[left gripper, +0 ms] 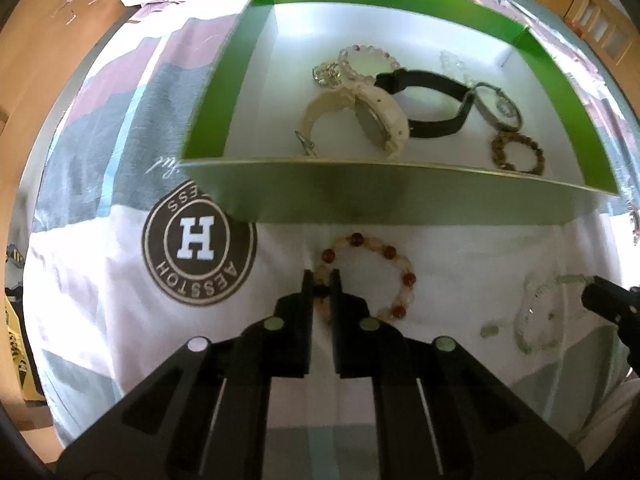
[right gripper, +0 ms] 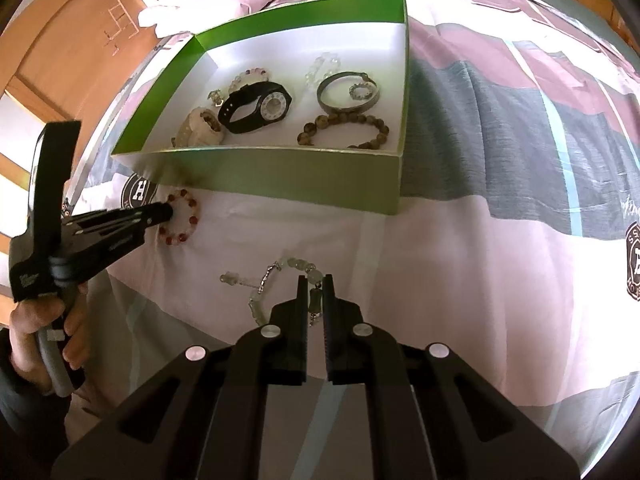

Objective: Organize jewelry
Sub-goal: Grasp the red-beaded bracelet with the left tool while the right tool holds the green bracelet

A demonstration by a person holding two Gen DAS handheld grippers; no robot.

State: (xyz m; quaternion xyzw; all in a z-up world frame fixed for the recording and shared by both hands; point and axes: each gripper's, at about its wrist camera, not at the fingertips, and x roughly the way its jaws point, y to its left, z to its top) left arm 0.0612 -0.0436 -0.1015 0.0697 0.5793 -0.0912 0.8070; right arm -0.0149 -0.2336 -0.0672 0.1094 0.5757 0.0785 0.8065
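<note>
Right gripper [right gripper: 316,280] pinches pale green bracelet [right gripper: 280,276] before green box [right gripper: 280,172]

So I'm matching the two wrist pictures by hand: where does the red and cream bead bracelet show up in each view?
Left wrist: the red and cream bead bracelet lies at lower centre on the bedspread, with the left gripper closed on its near-left side.
Right wrist: the same bracelet is at mid left, at the left gripper's tip.
Shared landmark: the green box, just beyond the bracelet.

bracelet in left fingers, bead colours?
Pale cream beads alternating with dark red-brown ones on the bracelet; clearest in the left wrist view.
</note>
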